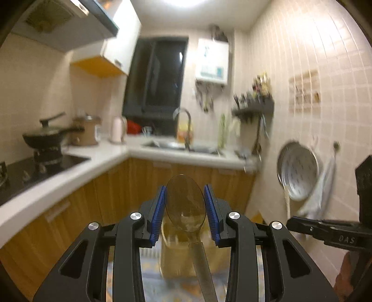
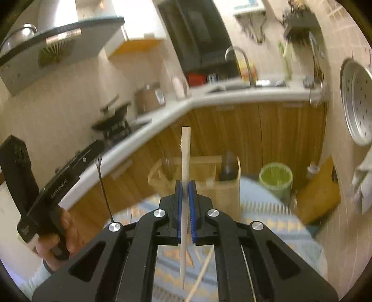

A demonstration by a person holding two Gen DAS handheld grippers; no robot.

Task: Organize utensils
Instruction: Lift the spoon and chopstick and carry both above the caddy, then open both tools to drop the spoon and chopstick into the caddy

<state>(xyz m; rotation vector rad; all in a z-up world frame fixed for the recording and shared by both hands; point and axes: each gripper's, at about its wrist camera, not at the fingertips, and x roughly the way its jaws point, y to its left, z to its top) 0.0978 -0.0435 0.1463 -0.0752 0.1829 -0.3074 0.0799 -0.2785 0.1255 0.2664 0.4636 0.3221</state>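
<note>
Warm yellowish light comes from a ceiling lamp that glares white at the top edge. Both pictures are blurred by motion, and the fisheye lens bends the tiled wall and leaves dark corners.

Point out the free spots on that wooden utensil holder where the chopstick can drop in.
In the right wrist view, the wooden utensil holder looks open in its middle section, between the dark utensil at its left end and the dark handle at its right end. Both ends are occupied. The right gripper holds the chopstick before that middle gap. Blur hides any dividers.
</note>
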